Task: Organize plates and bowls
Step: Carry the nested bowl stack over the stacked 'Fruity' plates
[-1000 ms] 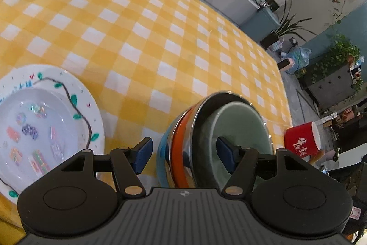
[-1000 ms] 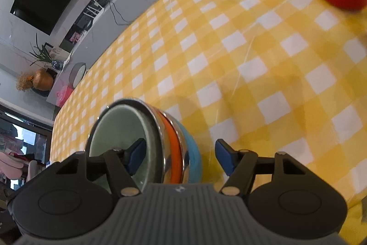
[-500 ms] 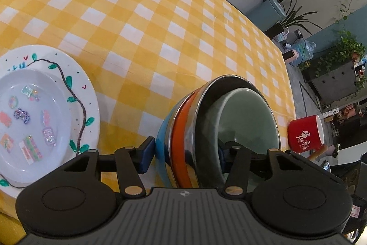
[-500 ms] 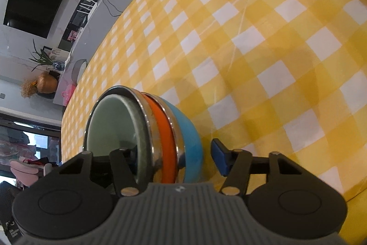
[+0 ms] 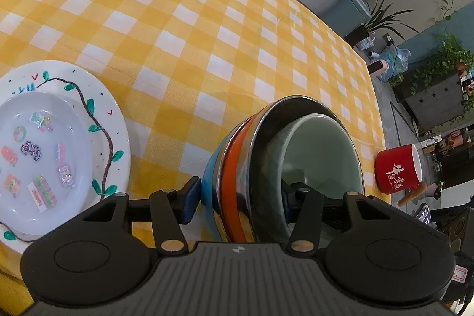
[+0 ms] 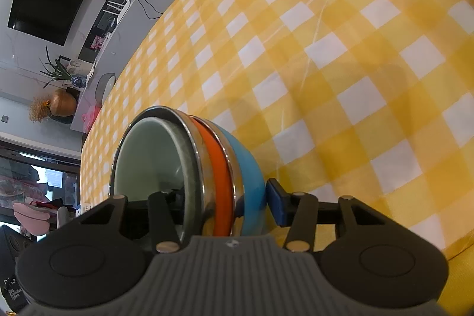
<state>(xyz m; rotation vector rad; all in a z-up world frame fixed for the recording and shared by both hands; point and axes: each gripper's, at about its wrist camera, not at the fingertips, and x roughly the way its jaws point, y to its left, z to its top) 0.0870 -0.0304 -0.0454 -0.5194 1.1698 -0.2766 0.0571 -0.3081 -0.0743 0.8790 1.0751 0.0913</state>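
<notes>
Yellow checked tablecloth [image 5: 183,19] is seen under everything. Decorated plate stack [image 5: 59,138] is parked at 9 o'clock, apart from the nested bowl stack [image 5: 284,162] at 6 o'clock. Stack wall is straddled from opposite sides, probably for a two-handed lift: left gripper [image 5: 237,196] pinched on it; right gripper [image 6: 225,202] closing, outer pad looks just clear of the blue bowl. Red mug [image 5: 398,171] sits at 3 o'clock.

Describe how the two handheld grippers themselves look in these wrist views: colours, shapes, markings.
Both look alike. The left gripper has a ribbed dark grey body with a small round emblem at its front edge, two round black housings at the sides, and black linkage arms with silver rivets that end in blue pads. The right gripper repeats this build. No cables, sleeves or hands show.
</notes>
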